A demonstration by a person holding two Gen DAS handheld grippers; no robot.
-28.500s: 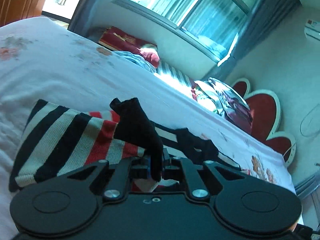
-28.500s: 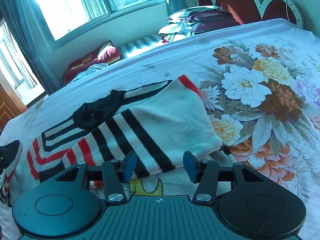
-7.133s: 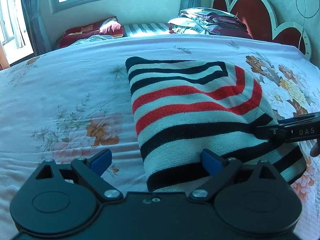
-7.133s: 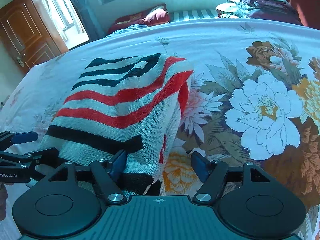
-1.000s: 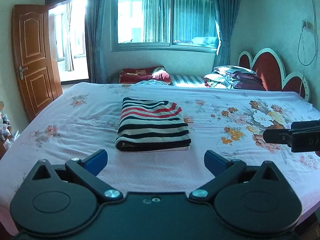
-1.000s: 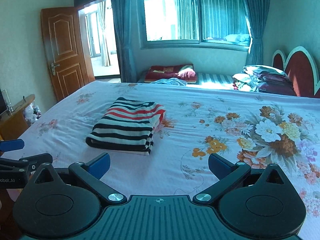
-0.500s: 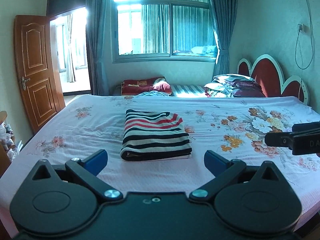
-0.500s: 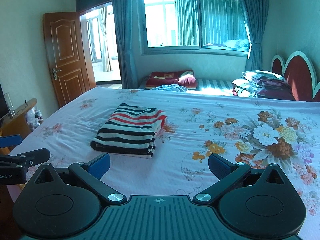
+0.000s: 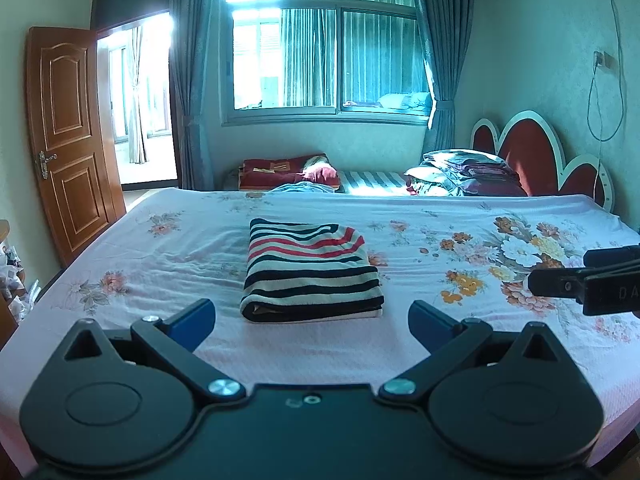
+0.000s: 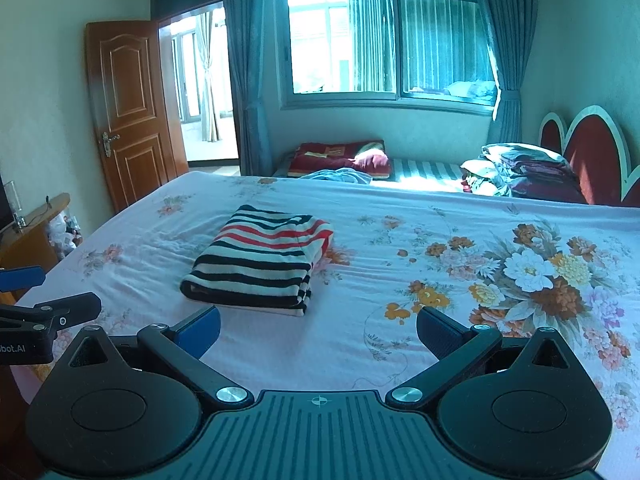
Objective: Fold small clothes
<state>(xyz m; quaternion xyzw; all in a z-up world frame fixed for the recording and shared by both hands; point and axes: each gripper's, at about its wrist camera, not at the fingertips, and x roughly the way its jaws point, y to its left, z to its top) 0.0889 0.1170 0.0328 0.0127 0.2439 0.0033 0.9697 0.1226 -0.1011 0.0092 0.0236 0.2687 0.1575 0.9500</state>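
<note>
Judging by the black, white and red striped knit garment (image 9: pixel 311 270) lying folded in a neat rectangle mid-bed, you seem finished: your left tool (image 9: pixel 312 318) and right tool (image 10: pixel 318 326) hang spread, empty, well back.

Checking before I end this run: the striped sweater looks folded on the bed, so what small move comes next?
Probably none on the striped sweater: it lies in a neat rectangle on the bed. Left gripper and right gripper are open, empty and well back. I'd hold them there.
</note>
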